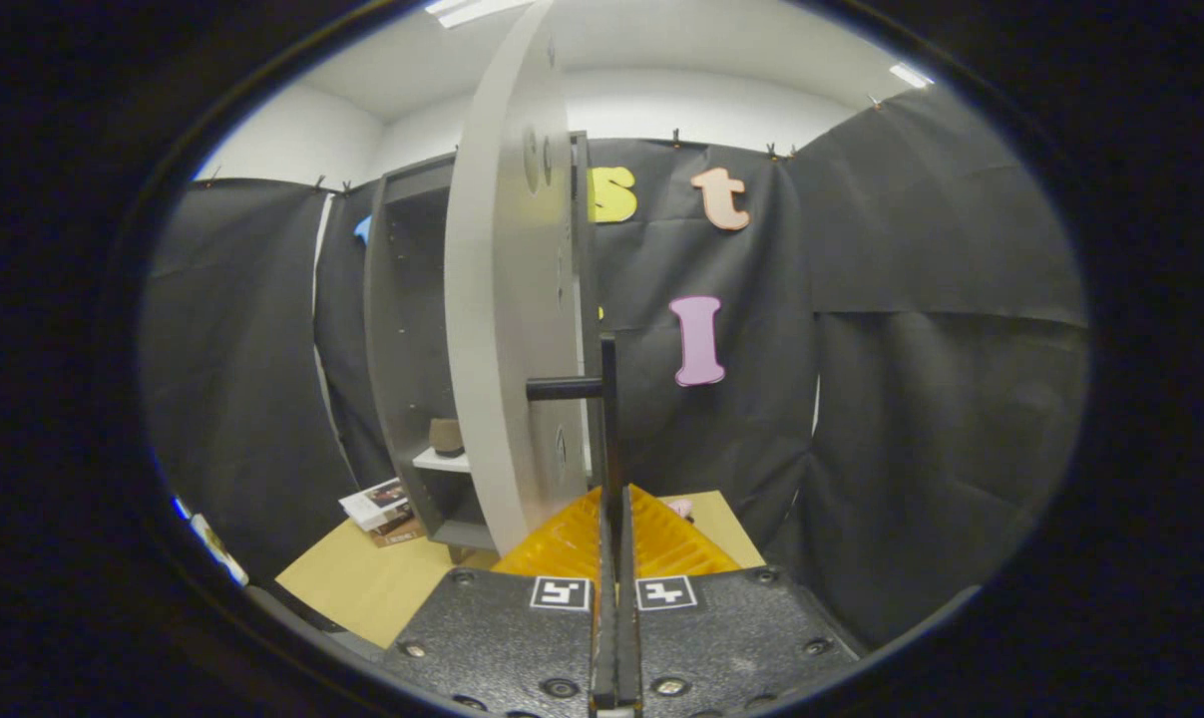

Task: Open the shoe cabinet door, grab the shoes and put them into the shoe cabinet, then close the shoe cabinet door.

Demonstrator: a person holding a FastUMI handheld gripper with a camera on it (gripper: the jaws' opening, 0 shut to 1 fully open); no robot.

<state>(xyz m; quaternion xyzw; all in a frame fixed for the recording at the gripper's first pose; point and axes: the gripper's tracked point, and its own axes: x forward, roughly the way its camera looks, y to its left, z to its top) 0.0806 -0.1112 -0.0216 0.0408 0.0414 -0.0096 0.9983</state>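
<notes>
Hand-held gripper (616, 519): fingers pressed together on the thin black bar handle (608, 419) of the cabinet door; both fingers clamp the bar's lower end, with no gap visible between them.
Door (507, 299): pale grey panel swung wide, seen nearly edge-on just left of the fingers; the handle stands off it on a short black post.
Shoe cabinet (402, 339): grey, open, beyond the door to the left; one dark shoe (447, 437) sits on a white shelf inside.
Floor: tan board under the cabinet, with a small stack of books (382, 507) lying beside the cabinet's foot.
Step, as a judgement: with a shoe inside and the handle held, this looks like the closing swing, though it could equally be the end of opening.
Risk, grip: the hold is low on a slim bar, so a pull off the door's arc could let the fingers slide down or twist off.
Risk, door: a hard push could slam the panel or rock the light cabinet.
Risk, shoe: whether it clears the door's path cannot be told from here.
</notes>
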